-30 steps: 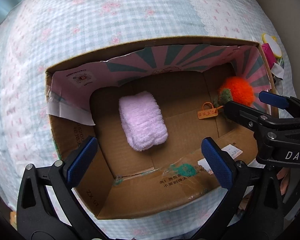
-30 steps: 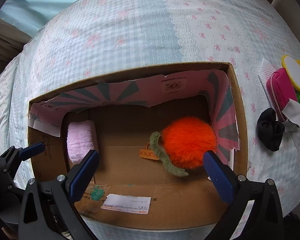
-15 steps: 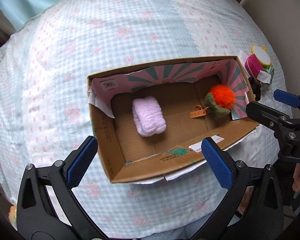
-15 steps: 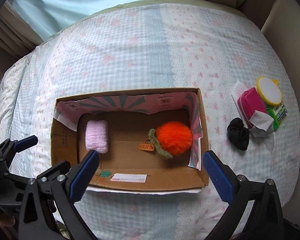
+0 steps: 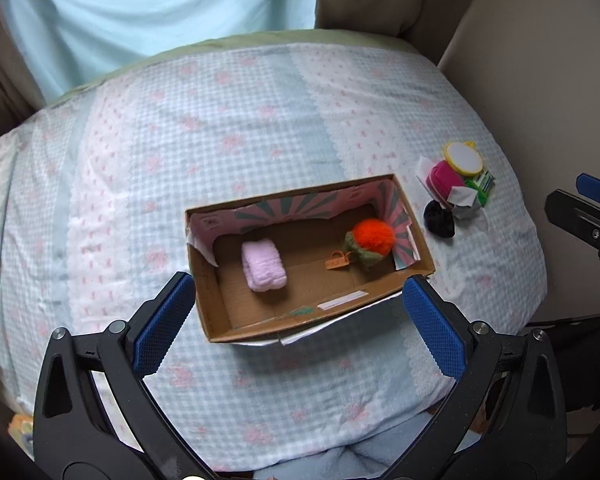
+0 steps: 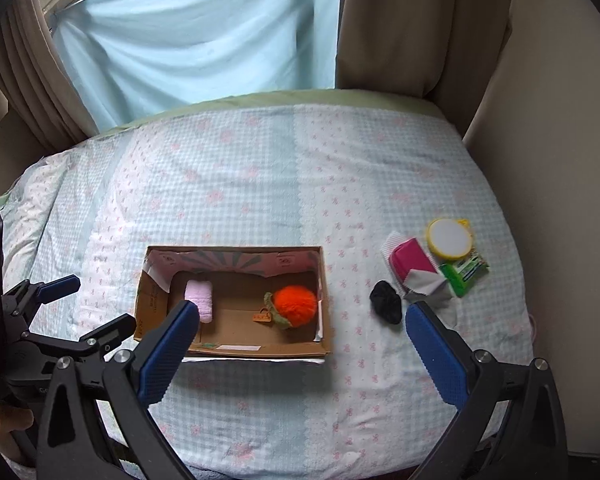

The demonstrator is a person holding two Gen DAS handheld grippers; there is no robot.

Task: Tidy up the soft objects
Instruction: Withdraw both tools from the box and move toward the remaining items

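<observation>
- The left gripper and the right gripper are both held spread and empty above the bed's near edge, high enough that the whole scene is taken in
- A pink plush roll and an orange pompom are seen lying apart inside the cardboard box
- A black scrunchie and a magenta pouch are left outside on the bedspread, probably to be boxed next

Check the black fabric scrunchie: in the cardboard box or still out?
Out. The black fabric scrunchie lies on the checked bedspread, right of the open cardboard box, apart from it, beside the pink pouch.
</observation>
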